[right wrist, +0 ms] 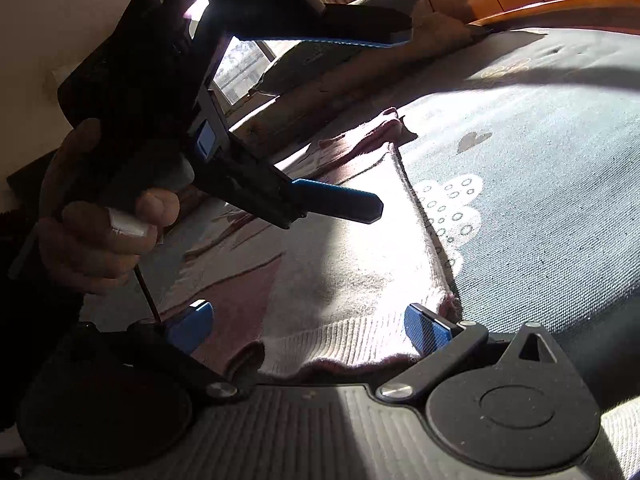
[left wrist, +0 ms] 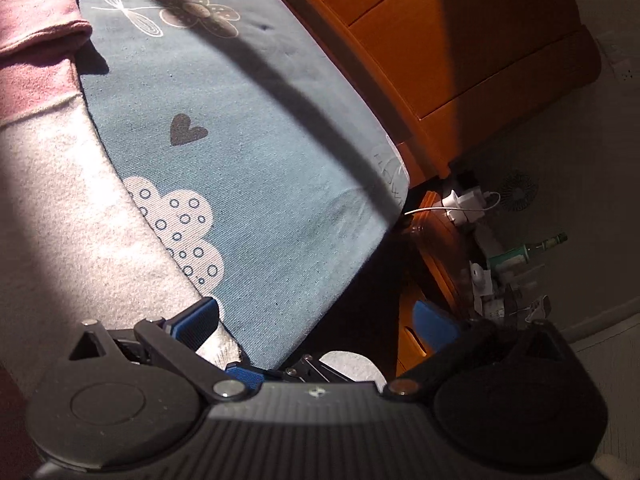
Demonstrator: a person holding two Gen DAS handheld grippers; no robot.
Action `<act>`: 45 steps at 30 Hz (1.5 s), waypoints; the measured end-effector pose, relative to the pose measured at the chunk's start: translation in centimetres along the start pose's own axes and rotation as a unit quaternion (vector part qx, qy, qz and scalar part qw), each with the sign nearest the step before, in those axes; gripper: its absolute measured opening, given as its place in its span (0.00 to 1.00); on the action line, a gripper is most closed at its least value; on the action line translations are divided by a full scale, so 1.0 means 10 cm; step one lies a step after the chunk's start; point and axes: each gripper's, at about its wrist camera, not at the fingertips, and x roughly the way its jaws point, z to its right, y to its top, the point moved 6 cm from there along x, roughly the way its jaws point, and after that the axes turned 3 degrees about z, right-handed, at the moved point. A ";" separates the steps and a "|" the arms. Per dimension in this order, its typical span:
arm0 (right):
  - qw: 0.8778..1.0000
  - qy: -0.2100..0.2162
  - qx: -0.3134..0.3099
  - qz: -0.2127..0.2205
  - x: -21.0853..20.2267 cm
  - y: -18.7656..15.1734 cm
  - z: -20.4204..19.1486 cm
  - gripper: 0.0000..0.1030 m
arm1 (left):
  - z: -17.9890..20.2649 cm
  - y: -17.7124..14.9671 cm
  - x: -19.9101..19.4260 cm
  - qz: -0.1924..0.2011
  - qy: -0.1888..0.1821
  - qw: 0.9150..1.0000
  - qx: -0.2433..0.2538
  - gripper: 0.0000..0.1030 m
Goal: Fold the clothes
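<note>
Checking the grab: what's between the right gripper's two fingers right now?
In the right wrist view, the right gripper stands open, and the white sweater's ribbed hem lies between its fingers.

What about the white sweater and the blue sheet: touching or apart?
Touching. The right wrist view shows the white sweater lying flat on the blue sheet.

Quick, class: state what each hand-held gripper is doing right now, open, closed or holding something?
Left hand-held gripper: open, holding nothing, at the bed's edge.
Right hand-held gripper: open, holding nothing, fingers either side of the white sweater hem.
</note>
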 end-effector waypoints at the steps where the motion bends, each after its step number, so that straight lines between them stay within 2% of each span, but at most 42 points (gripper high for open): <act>1: 1.000 -0.001 0.002 0.001 0.00 0.00 0.01 1.00 | -0.01 -0.03 -0.11 0.016 0.018 1.000 0.011 0.99; 4: 1.000 -0.005 -0.003 0.001 0.02 0.00 0.00 1.00 | -0.11 -0.18 -0.45 0.057 0.067 0.996 0.015 0.99; 8: 1.000 -0.010 -0.008 0.001 0.05 0.01 -0.01 1.00 | -0.21 -0.38 -0.94 0.120 0.106 0.987 0.001 0.99; 11: 1.000 -0.013 -0.002 0.004 0.09 0.01 0.00 1.00 | -0.28 -0.52 -1.21 0.170 0.154 0.973 0.014 0.99; 14: 1.000 -0.020 0.001 0.006 0.15 0.02 0.00 1.00 | -0.38 -0.65 -1.45 0.216 0.206 0.954 0.026 0.99; 17: 0.999 -0.032 -0.011 0.005 0.18 0.00 -0.04 1.00 | -0.67 -0.81 -1.37 0.221 0.276 0.935 0.020 0.99; 20: 0.998 -0.048 -0.032 0.004 0.19 -0.03 -0.09 1.00 | -0.98 -1.01 -1.18 0.201 0.334 0.921 0.007 0.99; 22: 0.997 -0.057 -0.045 0.002 0.20 -0.04 -0.12 1.00 | -1.10 -1.16 -1.08 0.188 0.378 0.906 0.014 0.99; 24: 0.996 -0.064 -0.055 0.000 0.26 -0.04 -0.12 1.00 | -1.14 -1.29 -1.03 0.192 0.397 0.898 0.012 0.99; 29: 0.995 -0.075 -0.069 -0.001 0.25 -0.07 -0.16 1.00 | -1.14 -1.53 -1.09 0.231 0.390 0.891 -0.003 0.99; 35: 0.994 -0.080 -0.073 -0.002 0.24 -0.07 -0.17 1.00 | -1.08 -1.66 -1.13 0.237 0.388 0.890 -0.001 0.99; 45: 0.996 -0.070 -0.053 -0.001 0.23 -0.05 -0.14 1.00 | -1.09 -1.65 -1.09 0.225 0.398 0.890 0.002 0.99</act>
